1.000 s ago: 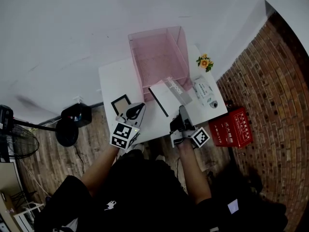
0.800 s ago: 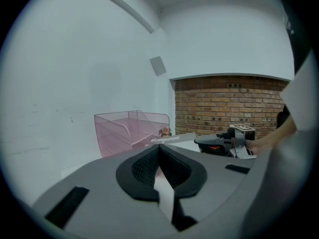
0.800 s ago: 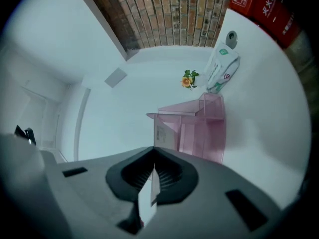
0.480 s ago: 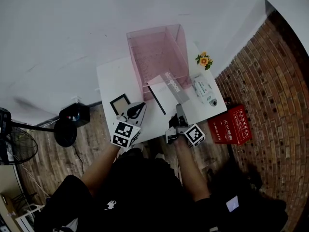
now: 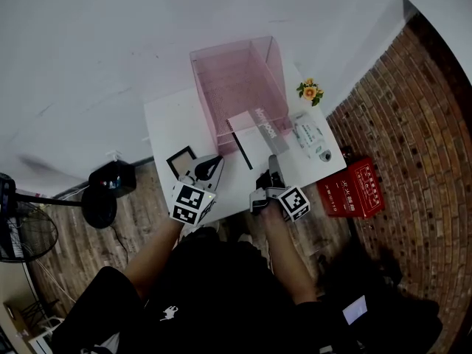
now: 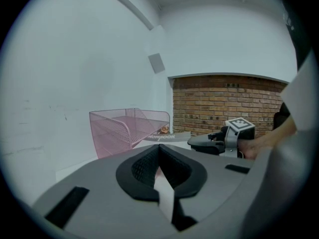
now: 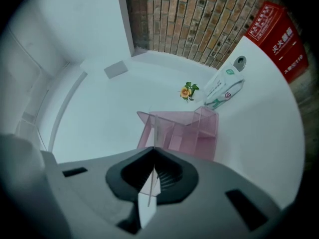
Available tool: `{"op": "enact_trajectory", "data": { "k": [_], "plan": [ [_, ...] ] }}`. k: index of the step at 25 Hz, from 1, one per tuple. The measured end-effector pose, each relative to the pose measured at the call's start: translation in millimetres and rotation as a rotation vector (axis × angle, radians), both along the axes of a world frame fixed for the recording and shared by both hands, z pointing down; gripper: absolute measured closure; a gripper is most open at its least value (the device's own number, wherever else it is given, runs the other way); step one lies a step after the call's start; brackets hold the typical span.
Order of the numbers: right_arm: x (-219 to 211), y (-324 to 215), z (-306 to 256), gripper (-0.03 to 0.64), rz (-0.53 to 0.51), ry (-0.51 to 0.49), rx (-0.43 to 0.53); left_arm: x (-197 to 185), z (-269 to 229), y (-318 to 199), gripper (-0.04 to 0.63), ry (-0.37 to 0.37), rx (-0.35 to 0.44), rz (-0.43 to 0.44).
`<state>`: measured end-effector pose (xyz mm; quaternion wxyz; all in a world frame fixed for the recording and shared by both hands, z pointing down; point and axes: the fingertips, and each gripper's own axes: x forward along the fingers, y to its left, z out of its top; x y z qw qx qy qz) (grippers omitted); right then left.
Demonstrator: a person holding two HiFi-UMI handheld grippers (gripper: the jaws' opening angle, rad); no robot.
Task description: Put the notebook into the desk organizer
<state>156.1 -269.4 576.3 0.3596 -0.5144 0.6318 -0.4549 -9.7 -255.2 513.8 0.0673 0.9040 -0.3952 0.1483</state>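
Observation:
A white notebook (image 5: 251,137) with a grey title band lies tilted, its far edge at the open front of the pink mesh desk organizer (image 5: 237,83). My right gripper (image 5: 273,171) is shut on the notebook's near edge. In the right gripper view the notebook (image 7: 151,185) shows edge-on between the pads, and the organizer (image 7: 184,131) lies straight ahead. My left gripper (image 5: 209,169) hovers at the table's front, shut, with nothing in it. From the left gripper view, the notebook (image 6: 167,137) reaches toward the organizer (image 6: 119,128).
On the white table (image 5: 169,120) a small black-framed picture (image 5: 181,161) lies beside the left gripper. A wipes pack (image 5: 310,140) and a small flower (image 5: 311,92) sit at the right. A red box (image 5: 350,190) stands on the floor by the brick wall.
My right gripper has carried the notebook a little toward the organizer and rolled it. The left gripper has stayed where it was.

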Motion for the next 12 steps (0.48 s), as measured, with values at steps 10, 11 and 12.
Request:
{"op": "enact_trajectory", "data": {
  "k": [10,11,12],
  "plan": [
    [-13,-18,13,0.609,0.042,-0.039,-0.042,-10,3,-14,0.592,-0.009,0.007,0.013],
    [-15,-21,14,0.609,0.045,-0.041,-0.044,-12,3,-15,0.592,-0.009,0.004,0.011],
    [-18,-23,15,0.609,0.047,-0.043,-0.047,-14,5,-16,0.592,-0.009,-0.002,0.007]
  ]
}}
